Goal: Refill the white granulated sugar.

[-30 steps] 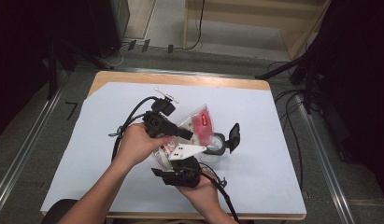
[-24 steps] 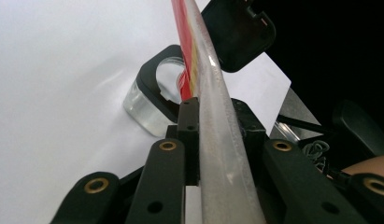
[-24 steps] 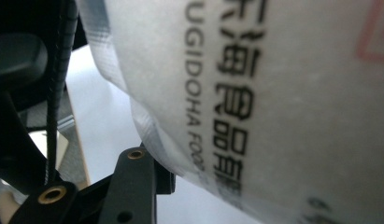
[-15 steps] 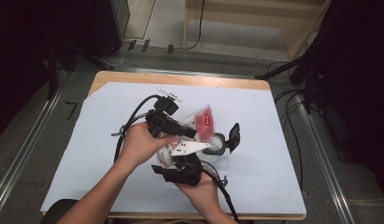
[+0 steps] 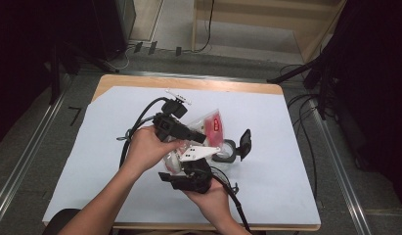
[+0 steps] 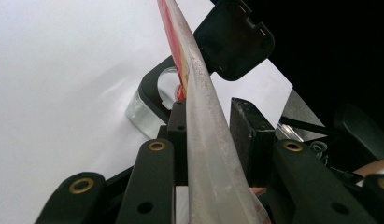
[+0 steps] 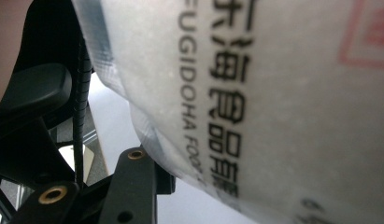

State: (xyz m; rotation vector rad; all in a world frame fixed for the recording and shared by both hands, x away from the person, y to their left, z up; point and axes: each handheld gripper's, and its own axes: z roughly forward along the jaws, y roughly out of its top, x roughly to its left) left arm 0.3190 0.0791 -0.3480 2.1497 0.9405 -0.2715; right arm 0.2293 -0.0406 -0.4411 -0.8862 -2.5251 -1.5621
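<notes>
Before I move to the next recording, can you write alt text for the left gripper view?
A thin, translucent plastic food pouch with red print, seen edge-on, stands between the two black jaws of the left tool, which close in on it from either side. Behind it, on the white table cover, sits a clear round container with a black rim, its black hinged lid flipped open.

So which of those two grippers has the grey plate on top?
The right gripper, nearer the person, carries the pale three-cornered plate. The left gripper, farther up the table, shows bare black.
</notes>
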